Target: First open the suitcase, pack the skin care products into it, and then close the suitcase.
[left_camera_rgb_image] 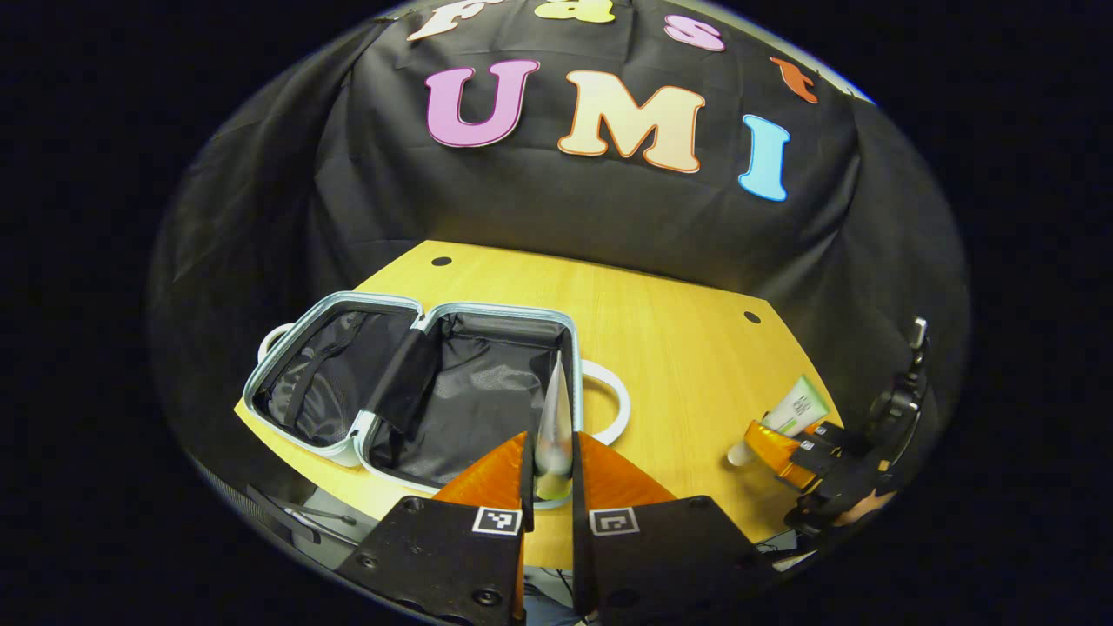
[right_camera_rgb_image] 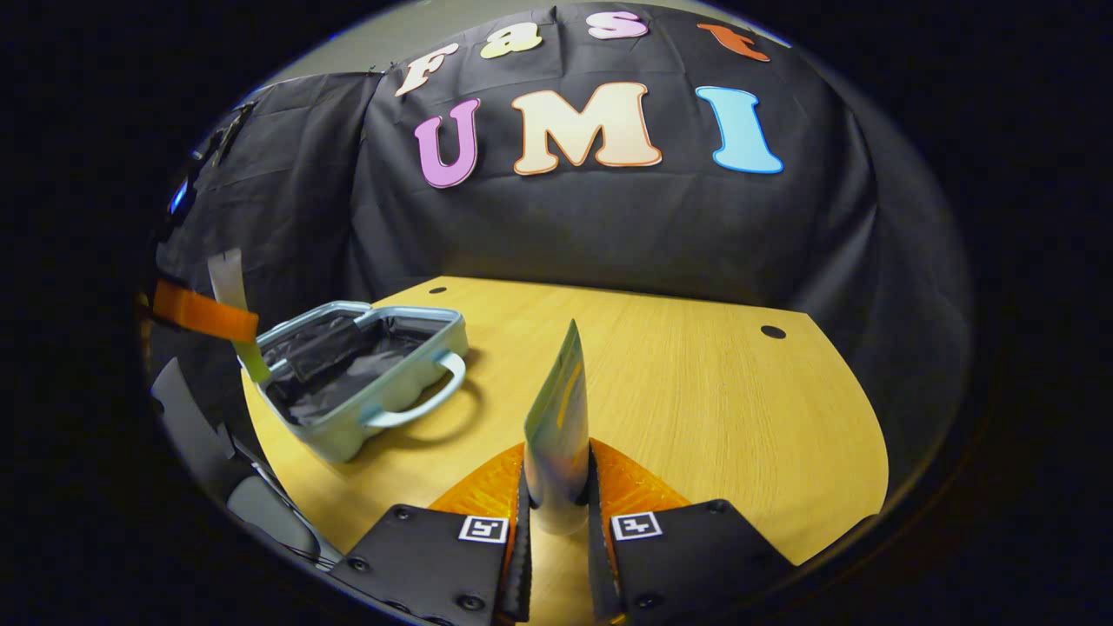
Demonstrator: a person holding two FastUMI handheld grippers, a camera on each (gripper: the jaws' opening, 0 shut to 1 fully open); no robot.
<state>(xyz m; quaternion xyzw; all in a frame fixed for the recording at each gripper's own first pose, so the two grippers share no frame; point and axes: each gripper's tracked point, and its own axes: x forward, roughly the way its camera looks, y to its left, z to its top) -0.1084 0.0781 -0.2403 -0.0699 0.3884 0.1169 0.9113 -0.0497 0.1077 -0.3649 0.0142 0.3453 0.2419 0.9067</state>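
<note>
We hold a silvery tube (left_camera_rgb_image: 554, 426) pinched in the left gripper (left_camera_rgb_image: 553, 487) over the open suitcase (left_camera_rgb_image: 417, 391) and a second tube (right_camera_rgb_image: 558, 426) clamped in the right gripper (right_camera_rgb_image: 556, 500) above the table (right_camera_rgb_image: 696, 391); better, we judge, to lower before letting go.

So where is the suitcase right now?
The suitcase lies open on the wooden table, at its left end in the left gripper view, just beyond the left tongs, which hold a tube over it.
</note>
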